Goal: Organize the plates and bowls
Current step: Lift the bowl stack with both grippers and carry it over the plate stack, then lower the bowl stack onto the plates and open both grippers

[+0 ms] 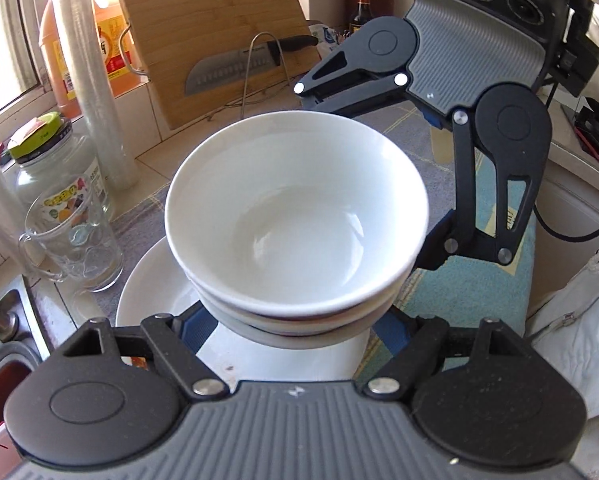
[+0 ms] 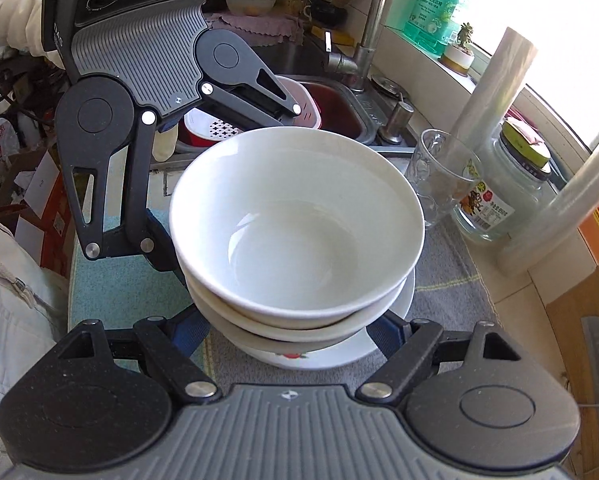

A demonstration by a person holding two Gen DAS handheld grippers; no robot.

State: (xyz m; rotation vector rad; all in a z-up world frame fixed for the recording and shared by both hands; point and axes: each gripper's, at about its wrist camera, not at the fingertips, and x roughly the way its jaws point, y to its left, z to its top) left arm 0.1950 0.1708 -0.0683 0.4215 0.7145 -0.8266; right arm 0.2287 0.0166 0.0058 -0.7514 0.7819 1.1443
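A stack of white bowls [image 1: 295,216] sits over a white plate [image 1: 159,296] on a grey and blue mat. The stack also shows in the right wrist view [image 2: 295,220], with the plate [image 2: 339,350] under it. My left gripper [image 1: 295,320] has its fingers spread wide on both sides of the stack's lower bowls. My right gripper [image 2: 295,332] is spread the same way from the opposite side. Each gripper shows in the other's view, behind the bowls. The fingertips are hidden by the bowls, so contact cannot be told.
A glass mug [image 1: 75,240], a green-lidded jar [image 1: 51,152] and a film roll [image 1: 91,80] stand beside the stack. A cutting board [image 1: 215,40] with a knife leans behind. A sink [image 2: 339,112] and faucet [image 2: 371,28] lie beyond.
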